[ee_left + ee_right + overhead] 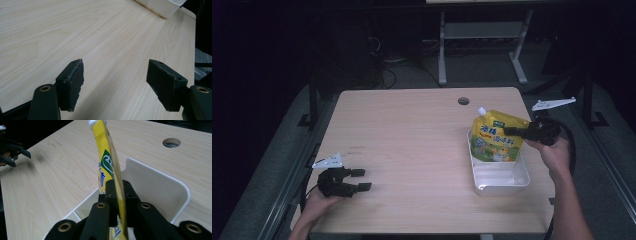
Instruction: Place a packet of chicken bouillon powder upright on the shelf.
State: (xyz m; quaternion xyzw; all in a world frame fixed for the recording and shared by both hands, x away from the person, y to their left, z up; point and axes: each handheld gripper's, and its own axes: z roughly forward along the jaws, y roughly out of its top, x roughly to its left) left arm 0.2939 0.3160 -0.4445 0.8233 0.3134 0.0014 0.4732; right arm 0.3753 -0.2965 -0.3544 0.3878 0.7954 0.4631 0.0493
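One yellow spouted plastic pouch (497,140) stands upright in the white rectangular plastic tray (507,180), its lower edge hidden behind the right tool (117,195), which clasps its thin side. Well left of the tray, the left tool (359,180) rests released on the pale wooden bench (412,135).

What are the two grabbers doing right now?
Left gripper: open, holding nothing.
Right gripper: closed on the yellow spouted plastic pouch, over the white plastic tray.
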